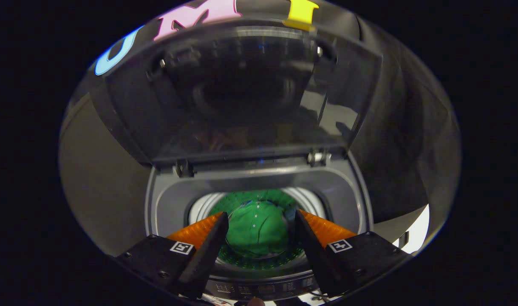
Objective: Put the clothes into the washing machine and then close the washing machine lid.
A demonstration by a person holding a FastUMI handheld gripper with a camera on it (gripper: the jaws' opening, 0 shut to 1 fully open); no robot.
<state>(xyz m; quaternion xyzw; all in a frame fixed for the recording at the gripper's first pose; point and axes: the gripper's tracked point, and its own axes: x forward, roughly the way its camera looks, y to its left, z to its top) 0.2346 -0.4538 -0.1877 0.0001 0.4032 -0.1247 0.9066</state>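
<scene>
The grey plastic top frame [165, 204] of the top-loading washing machine curves round the left side, smooth and matte, with rounded corners. Inside it a pale ring [199, 208] rims the round drum opening. The tongs [261, 223] hang above that opening, spread apart and released, gripping nothing; the left finger [208, 246] and right finger [314, 246] are wedge-shaped and taper toward the far side. Between them, down in the drum, lies the green shirt [254, 229], a soft, crumpled cloth with a row of small pale buttons along its middle. It rests on the drum floor, whose perforated metal wall [259, 197] shows a green tint around it. There is open room all round the shirt within the drum mouth.

On the far side stands the lid [250, 93], raised upright on two hinges [184, 168], a dark glossy panel with rounded corners that reflects the surroundings. Near the fingers runs the control panel [263, 289], a dark curved strip with small markings. To the right the frame's edge curves away near dark cloth.
</scene>
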